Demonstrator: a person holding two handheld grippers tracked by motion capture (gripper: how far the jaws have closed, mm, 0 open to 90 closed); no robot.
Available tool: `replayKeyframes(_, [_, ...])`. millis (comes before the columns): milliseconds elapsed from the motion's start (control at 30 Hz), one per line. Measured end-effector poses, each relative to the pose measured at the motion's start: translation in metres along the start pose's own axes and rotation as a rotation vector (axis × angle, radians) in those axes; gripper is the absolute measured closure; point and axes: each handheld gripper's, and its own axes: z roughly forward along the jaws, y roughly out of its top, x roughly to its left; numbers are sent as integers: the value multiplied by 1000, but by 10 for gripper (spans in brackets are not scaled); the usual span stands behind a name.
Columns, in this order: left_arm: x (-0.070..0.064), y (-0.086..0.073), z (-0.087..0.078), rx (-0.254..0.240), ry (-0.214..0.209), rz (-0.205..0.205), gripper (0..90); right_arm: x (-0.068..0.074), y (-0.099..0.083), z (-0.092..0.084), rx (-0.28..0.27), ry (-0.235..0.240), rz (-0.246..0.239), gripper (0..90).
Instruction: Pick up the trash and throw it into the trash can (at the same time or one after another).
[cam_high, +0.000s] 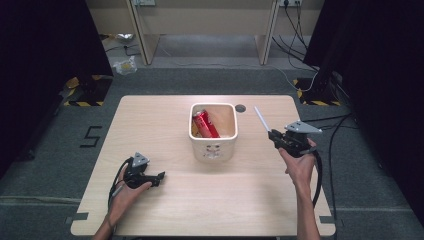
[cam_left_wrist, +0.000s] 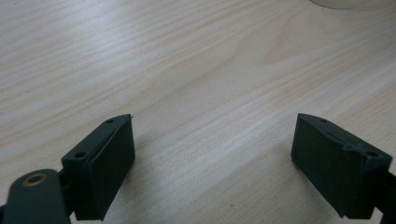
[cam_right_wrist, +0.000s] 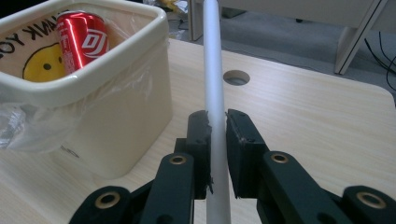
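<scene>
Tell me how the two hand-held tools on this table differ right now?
The right tool is shut on a white tube, while the left tool stands wide open with nothing between its jaws. In the high view, the right tool is lifted beside the cream bin, pointing toward it; the left tool sits low on the wooden table, away from the bin. Both are black, two-jawed, and held by a hand.

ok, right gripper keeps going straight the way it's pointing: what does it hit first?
Probably nothing on the table. The right gripper, shut on the white tube, aims up past the right of the cream bin; the tube's tip leads. Beyond lies the table's cable hole, then floor. Depth is uncertain.
</scene>
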Motion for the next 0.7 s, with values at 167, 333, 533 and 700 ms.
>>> replayKeyframes(167, [0, 0, 0, 1, 0, 1, 126, 4, 11, 1, -11, 4, -12, 801])
replayKeyframes(333, [0, 0, 0, 0, 0, 0, 126, 8, 22, 4, -19, 10, -22, 800])
replayKeyframes(533, [0, 0, 0, 0, -1, 0, 126, 16, 39, 8, -29, 23, -40, 800])
replayKeyframes(700, [0, 0, 0, 1, 0, 1, 126, 22, 52, 11, -44, 37, -53, 800])
